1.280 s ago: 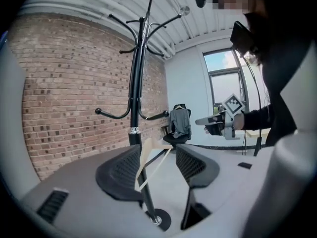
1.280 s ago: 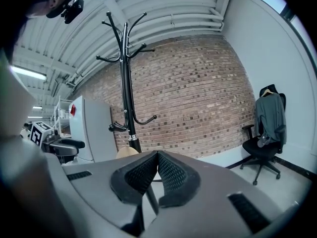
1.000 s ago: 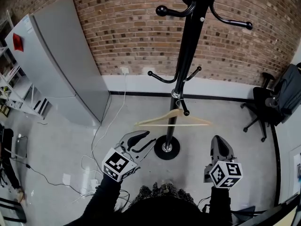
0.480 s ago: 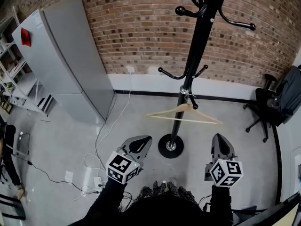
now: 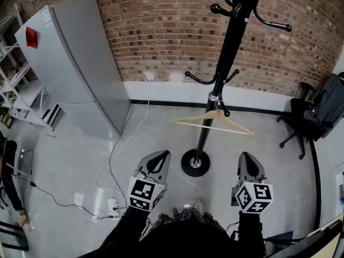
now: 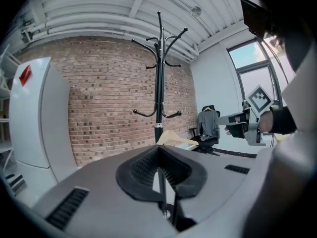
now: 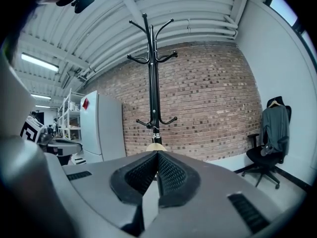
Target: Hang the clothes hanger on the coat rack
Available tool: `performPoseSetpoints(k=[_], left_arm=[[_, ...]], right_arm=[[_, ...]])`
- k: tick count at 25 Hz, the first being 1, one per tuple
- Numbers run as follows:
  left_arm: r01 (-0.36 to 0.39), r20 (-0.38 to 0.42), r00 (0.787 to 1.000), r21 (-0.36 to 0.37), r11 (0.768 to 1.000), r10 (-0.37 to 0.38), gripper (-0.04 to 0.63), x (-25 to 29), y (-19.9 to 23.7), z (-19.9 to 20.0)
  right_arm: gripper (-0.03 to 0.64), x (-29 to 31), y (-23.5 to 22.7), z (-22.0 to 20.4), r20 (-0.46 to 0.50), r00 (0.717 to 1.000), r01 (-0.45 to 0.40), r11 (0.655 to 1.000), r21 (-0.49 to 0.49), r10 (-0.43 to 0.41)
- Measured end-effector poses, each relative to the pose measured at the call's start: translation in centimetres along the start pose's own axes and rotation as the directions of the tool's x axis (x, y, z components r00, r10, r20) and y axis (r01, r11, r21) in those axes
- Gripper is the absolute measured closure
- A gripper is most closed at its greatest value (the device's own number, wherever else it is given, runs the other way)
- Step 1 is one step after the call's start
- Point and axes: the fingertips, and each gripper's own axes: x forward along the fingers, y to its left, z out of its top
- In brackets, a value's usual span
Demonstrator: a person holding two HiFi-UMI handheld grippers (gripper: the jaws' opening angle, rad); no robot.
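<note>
Since the earlier frame, the left gripper (image 5: 157, 160) has closed its jaws; they now meet with nothing between them. The right gripper (image 5: 249, 163) jaws are likewise together and empty. The clothes hanger (image 5: 235, 124) hangs from a lower hook of the coat rack (image 5: 228, 52), at frame centre above both grippers.

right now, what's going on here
A person holds a gripper in each hand. The hanger already hangs on a low hook of the coat rack. The left gripper and right gripper are both shut, empty and held low, short of the rack.
</note>
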Motion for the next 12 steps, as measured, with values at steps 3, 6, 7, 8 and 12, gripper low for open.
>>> performPoseSetpoints(k=[3, 6, 7, 8, 12], left_arm=[[-0.014, 0.036, 0.999, -0.011, 1.0, 0.014, 0.588, -0.4, 0.0, 0.6], [-0.013, 0.054, 0.998, -0.014, 1.0, 0.014, 0.588, -0.4, -0.4, 1.0], [-0.013, 0.054, 0.998, -0.014, 1.0, 0.014, 0.588, -0.3, -0.5, 1.0], [-0.011, 0.054, 0.998, -0.012, 1.0, 0.012, 0.588, -0.3, -0.7, 1.1], [0.018, 0.055, 0.998, -0.004, 1.0, -0.017, 0.588, -0.1, -1.8, 1.1]], right_arm=[[0.607, -0.4, 0.3, 0.2, 0.006, 1.0, 0.001, 1.0, -0.014, -0.001], [0.609, -0.6, 0.4, 0.3, 0.008, 1.0, -0.002, 1.0, -0.029, 0.002], [0.609, -0.6, 0.5, 0.3, 0.006, 1.0, -0.007, 0.999, -0.032, 0.008], [0.609, -0.7, 0.7, 0.2, 0.002, 1.0, -0.017, 0.999, -0.035, 0.017], [0.609, -0.8, 1.4, -0.3, -0.023, 0.998, -0.052, 0.998, -0.036, 0.052]])
